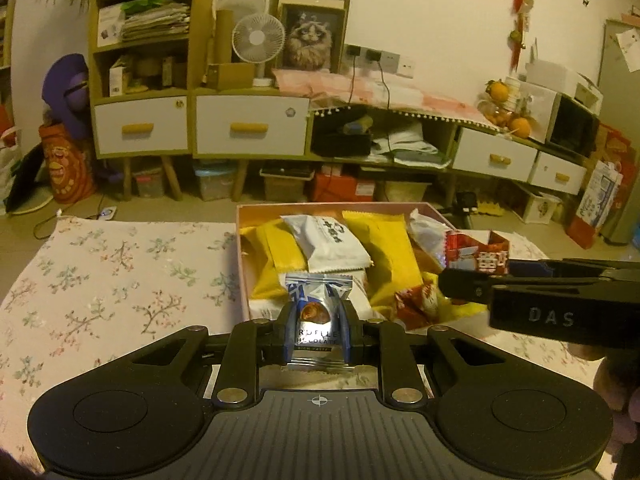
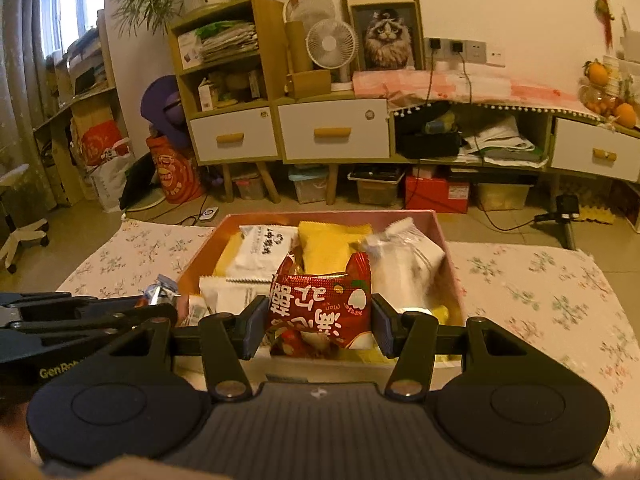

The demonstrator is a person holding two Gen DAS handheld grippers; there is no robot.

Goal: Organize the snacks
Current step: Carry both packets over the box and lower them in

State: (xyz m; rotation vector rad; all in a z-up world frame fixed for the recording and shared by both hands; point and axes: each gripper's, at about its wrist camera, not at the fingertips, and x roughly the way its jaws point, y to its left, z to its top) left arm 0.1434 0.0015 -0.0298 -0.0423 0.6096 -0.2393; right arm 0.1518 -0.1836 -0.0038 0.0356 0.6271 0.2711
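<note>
A pink box (image 1: 240, 264) (image 2: 450, 256) on the floral cloth holds several yellow, white and red snack packets. My left gripper (image 1: 318, 330) is shut on a silver-blue truffle chocolate packet (image 1: 318, 320) and holds it just above the box's near left edge. My right gripper (image 2: 320, 320) is shut on a red snack packet (image 2: 320, 312) with white characters, held over the box's near side. The right gripper shows in the left wrist view (image 1: 472, 280) at the right, with the red packet (image 1: 476, 254). The left gripper shows at the left of the right wrist view (image 2: 160, 296).
The floral tablecloth (image 1: 112, 280) (image 2: 552, 300) spreads on both sides of the box. Beyond the table stand wooden cabinets with white drawers (image 1: 248, 124), fans (image 1: 258, 38), a cat picture (image 2: 388, 36) and floor boxes (image 2: 436, 192).
</note>
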